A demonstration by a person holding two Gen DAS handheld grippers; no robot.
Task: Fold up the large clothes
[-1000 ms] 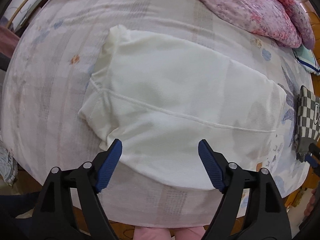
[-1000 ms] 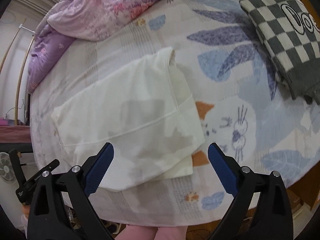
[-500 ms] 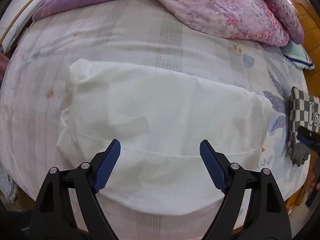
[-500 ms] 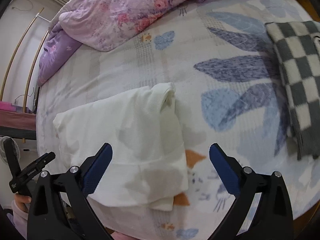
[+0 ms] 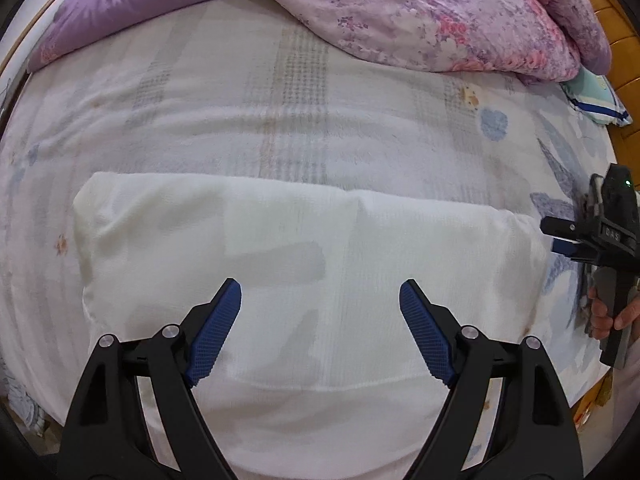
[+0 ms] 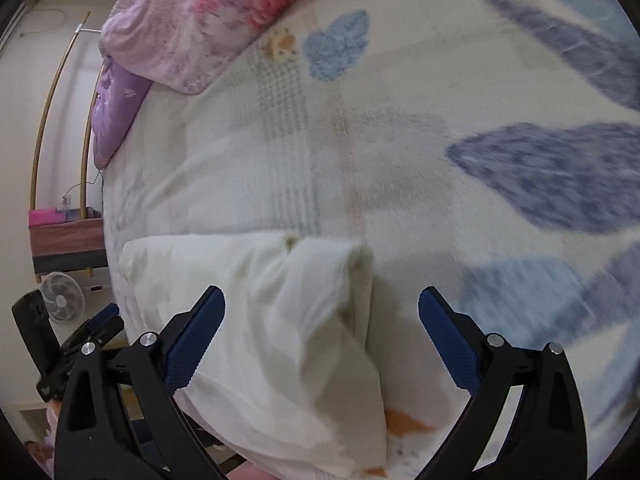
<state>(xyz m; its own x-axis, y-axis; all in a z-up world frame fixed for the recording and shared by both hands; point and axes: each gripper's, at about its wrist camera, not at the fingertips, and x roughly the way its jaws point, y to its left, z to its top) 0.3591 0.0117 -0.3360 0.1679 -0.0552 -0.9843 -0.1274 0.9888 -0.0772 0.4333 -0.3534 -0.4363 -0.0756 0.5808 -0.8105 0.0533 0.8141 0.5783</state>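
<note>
A white garment [image 5: 304, 280], folded into a broad rectangle, is laid flat on a pale bedspread [image 5: 304, 120] printed with blue leaves, close to the near edge of the bed. The left gripper [image 5: 320, 304] is held above the garment, pointed straight down at its middle; its blue-padded jaws are spread wide, nothing is between them, and the pads are not seen touching the cloth. The right gripper [image 6: 322, 320] is held over the garment's right end, where a thick folded edge [image 6: 360, 280] is seen; its jaws are likewise spread wide and are clamped on nothing. In the left wrist view, this right gripper [image 5: 592, 236] is seen just beyond the garment's right edge, gripped by a hand [image 5: 608, 312]. A pink and purple floral quilt [image 5: 440, 12] is heaped beyond the garment, at the far side of the bed. A small white fan [image 6: 60, 300] is seen left of the garment, off the bed.
</note>
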